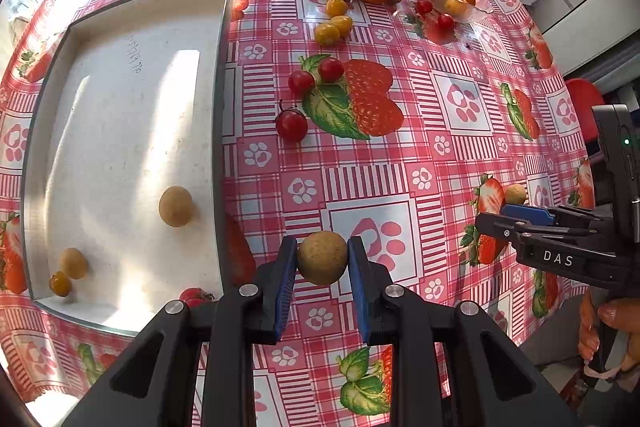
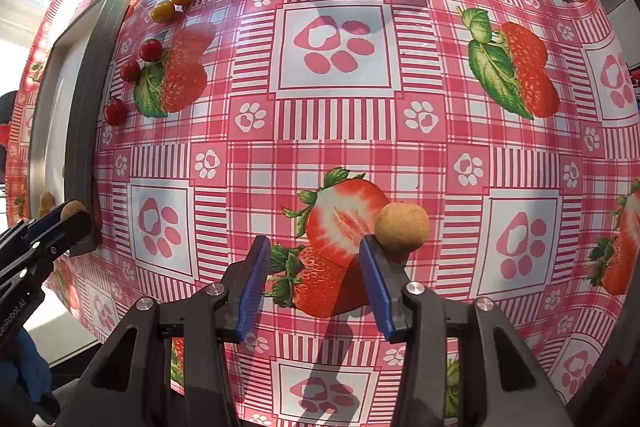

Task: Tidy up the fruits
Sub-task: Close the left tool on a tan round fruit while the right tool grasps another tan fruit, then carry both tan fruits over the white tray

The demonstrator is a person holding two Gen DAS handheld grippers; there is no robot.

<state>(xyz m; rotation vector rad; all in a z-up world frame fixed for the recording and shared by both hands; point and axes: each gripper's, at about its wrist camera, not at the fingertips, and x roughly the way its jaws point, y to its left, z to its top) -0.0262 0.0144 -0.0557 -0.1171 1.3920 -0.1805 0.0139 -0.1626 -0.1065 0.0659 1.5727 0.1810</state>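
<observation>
My left claw (image 1: 322, 259) pinches a tan longan (image 1: 322, 258) between its blue pads, lifted just beside the white tray (image 1: 224, 75), where two more longans (image 1: 176, 207) already lie, so I judge it goes there. My right claw (image 2: 314, 267) gapes empty, another longan (image 2: 402, 227) touching its outer fingertip.
</observation>
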